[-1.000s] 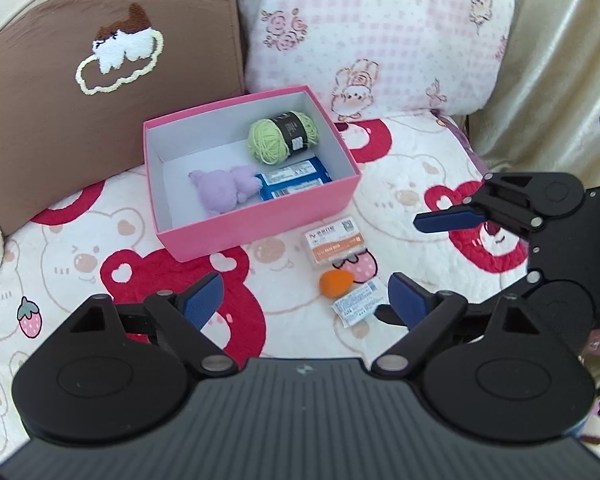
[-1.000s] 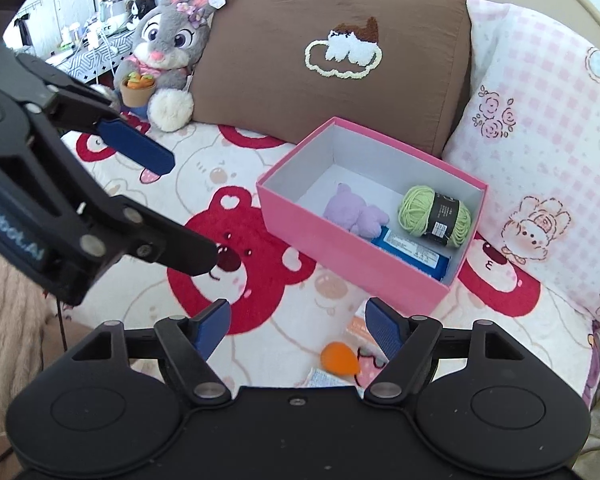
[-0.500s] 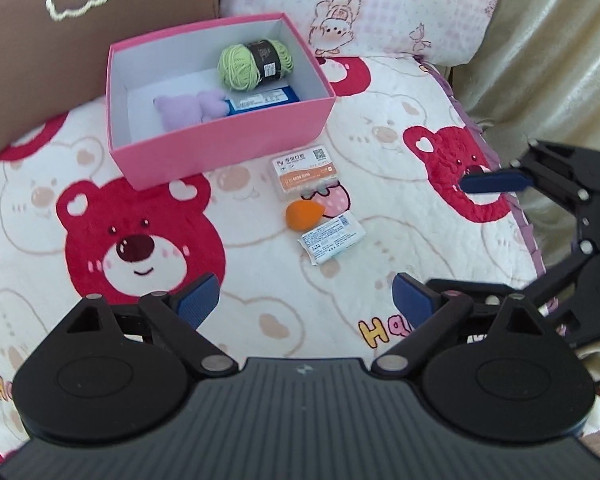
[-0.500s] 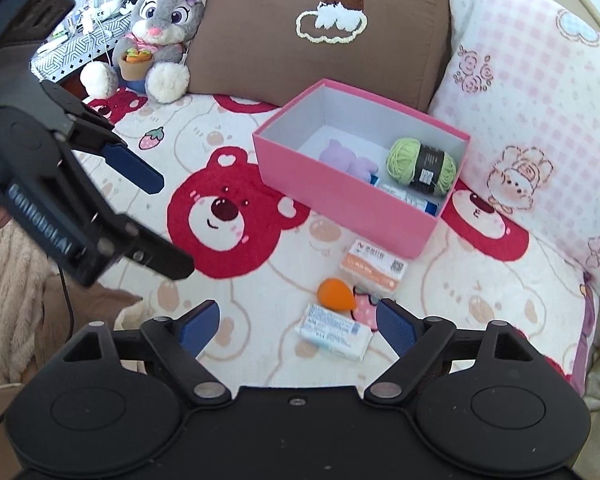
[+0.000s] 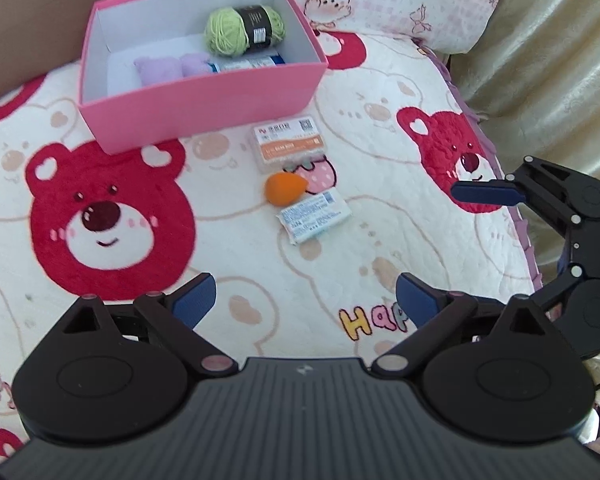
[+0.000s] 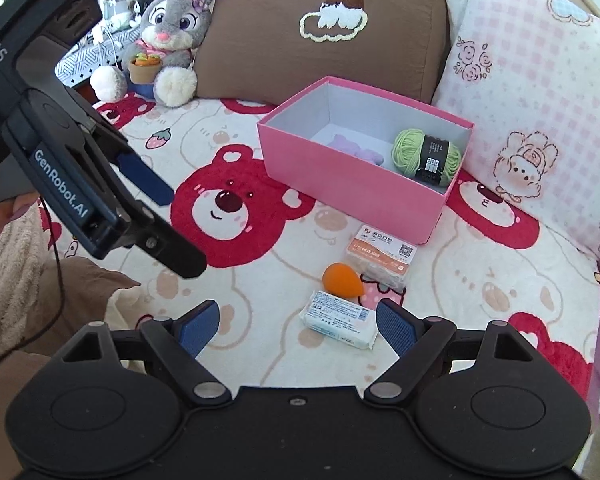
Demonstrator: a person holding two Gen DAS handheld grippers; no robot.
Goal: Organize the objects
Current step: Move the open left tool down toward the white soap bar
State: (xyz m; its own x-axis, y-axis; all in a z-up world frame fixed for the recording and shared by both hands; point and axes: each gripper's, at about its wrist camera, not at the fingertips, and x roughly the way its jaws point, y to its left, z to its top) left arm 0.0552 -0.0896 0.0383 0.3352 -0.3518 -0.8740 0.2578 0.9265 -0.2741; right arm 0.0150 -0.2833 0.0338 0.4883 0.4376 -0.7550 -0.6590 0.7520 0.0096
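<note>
In the left wrist view, the left gripper (image 5: 306,300) hangs over the blanket (image 5: 388,216) with its jaws opening and nothing between them; the orange box (image 5: 290,143), orange sponge (image 5: 284,188) and white packet (image 5: 314,217) lie just in front of the pink box (image 5: 204,100), which holds the yarn (image 5: 242,30). In the right wrist view, the right gripper (image 6: 298,322) has its jaws apart and empty, the white packet (image 6: 340,319) lying just beyond its fingertips, in front of the pink box (image 6: 356,184).

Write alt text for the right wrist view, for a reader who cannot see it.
An open claw, empty, hovers over a bear-print blanket near a white packet, an orange sponge and an orange-labelled box. Behind sits a pink box holding green yarn.
</note>
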